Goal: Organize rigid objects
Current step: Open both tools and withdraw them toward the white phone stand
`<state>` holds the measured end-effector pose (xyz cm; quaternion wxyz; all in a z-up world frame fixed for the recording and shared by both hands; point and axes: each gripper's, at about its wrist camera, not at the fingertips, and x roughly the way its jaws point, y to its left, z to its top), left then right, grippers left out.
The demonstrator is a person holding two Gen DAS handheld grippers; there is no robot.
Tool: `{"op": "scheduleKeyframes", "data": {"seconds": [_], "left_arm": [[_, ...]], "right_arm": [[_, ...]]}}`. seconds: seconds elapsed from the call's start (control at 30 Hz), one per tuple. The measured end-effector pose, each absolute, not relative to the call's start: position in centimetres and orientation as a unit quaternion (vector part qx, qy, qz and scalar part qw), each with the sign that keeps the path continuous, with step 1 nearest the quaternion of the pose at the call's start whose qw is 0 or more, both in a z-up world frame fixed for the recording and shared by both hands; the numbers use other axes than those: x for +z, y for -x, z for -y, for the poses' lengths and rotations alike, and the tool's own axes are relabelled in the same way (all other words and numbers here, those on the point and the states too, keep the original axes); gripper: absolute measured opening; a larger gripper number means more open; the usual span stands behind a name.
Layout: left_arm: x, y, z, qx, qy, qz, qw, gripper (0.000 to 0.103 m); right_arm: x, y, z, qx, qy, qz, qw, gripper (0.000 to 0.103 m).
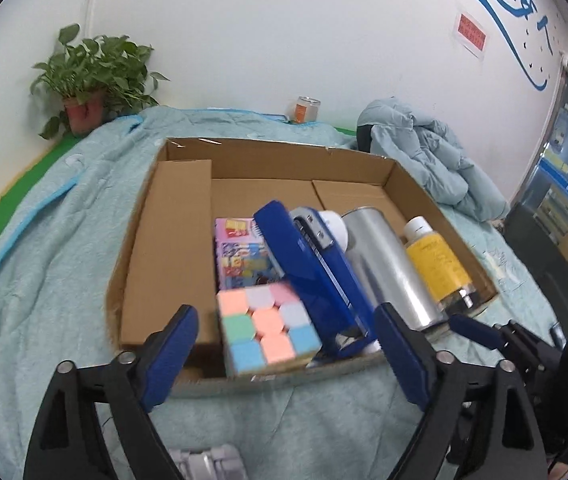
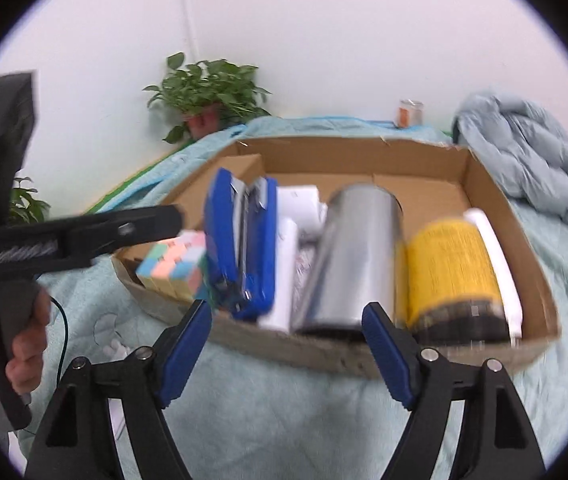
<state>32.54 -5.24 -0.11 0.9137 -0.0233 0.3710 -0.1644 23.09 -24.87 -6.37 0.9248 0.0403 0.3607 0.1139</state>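
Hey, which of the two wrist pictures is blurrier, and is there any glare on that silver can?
Right wrist view: blurrier, the yellow bottle and blue stapler smeared. Left wrist view: sharper, slight softness on the puzzle cube. The silver can shows soft reflected streaks in both views, nothing blown out.

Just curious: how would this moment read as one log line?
left gripper: open, empty | right gripper: open, empty | cardboard box: cube, stapler, can, bottle
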Motion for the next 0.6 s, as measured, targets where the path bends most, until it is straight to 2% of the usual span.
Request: {"op": "scheduleKeyframes", "data": {"seconds": [0.07, 0.33, 0.53, 0.6], "left_arm": [[-0.4, -30.9, 4.9, -0.149, 0.015, -0.357, 0.922, 0.103], [0.0, -25.5, 3.5, -0.122, 0.008, -0.328, 0.937, 0.102], [3.6, -24.2, 0.2, -0.082, 0.002, -0.328, 0.941, 0.102], [4.9, -23.7, -0.9, -0.074, -0.011, -0.328, 0.942, 0.102]], "right_arm": [[-6.8, -22.6, 24.8, 0.103, -0.035, -0.364, 0.925, 0.079], [-6.8, -20.2, 25.3, 0.049, -0.027, -0.356, 0.933, 0.084], [-6.5, -19.1, 25.3, 0.06, -0.024, -0.352, 0.934, 0.086], [-6.4, -18.6, 25.1, 0.081, -0.029, -0.349, 0.933, 0.091]]}}
